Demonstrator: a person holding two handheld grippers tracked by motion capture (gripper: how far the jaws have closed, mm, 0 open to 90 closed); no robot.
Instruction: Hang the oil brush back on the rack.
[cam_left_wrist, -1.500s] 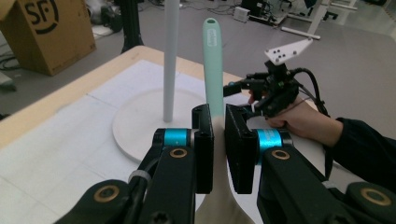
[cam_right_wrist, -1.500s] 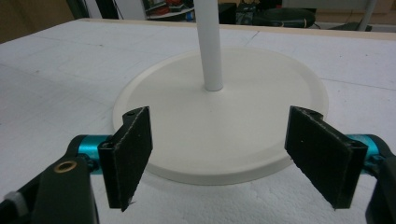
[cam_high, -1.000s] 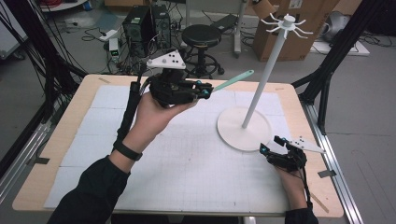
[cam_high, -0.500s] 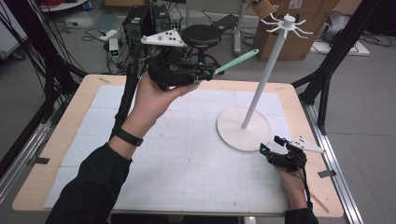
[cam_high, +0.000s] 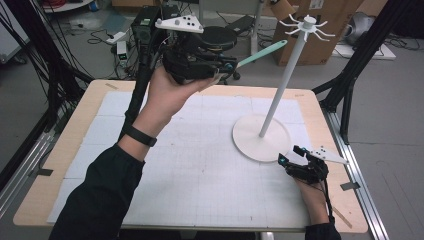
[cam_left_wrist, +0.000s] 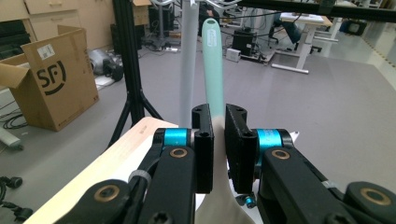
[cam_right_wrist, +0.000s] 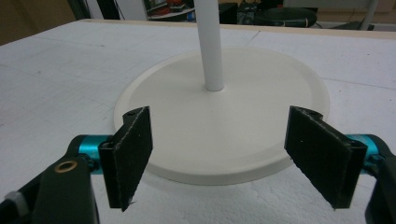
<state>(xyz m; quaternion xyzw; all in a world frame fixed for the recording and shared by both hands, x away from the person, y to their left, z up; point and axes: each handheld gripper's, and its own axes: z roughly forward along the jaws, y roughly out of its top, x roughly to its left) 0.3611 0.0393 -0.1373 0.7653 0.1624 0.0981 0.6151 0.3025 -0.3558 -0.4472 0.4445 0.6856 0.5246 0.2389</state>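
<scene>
A utensil with a mint-green handle (cam_high: 262, 52) and a white lower part (cam_left_wrist: 219, 205) is clamped in my left gripper (cam_high: 227, 65), which is held high over the table's far edge. The handle points right, toward the hooked top (cam_high: 306, 24) of a white stand. In the left gripper view the handle (cam_left_wrist: 212, 70) rises between the shut jaws of the left gripper (cam_left_wrist: 218, 135), beside the stand's pole (cam_left_wrist: 188, 60). My right gripper (cam_high: 289, 156) rests on the table, open, at the near right rim of the stand's round base (cam_high: 250, 140). From the right gripper (cam_right_wrist: 229, 158), the base (cam_right_wrist: 261, 93) and pole (cam_right_wrist: 210, 42) lie just ahead.
The white gridded mat (cam_high: 200, 165) covers the wooden table. A black stool (cam_high: 217, 37) and cables stand behind the far edge. Black frame legs (cam_high: 350, 85) rise at the right. A cardboard box (cam_left_wrist: 46, 88) sits on the floor beyond.
My left gripper has risen and moved away from me with the utensil, bringing the handle's tip higher and closer to the stand's top. The right gripper has not moved.
</scene>
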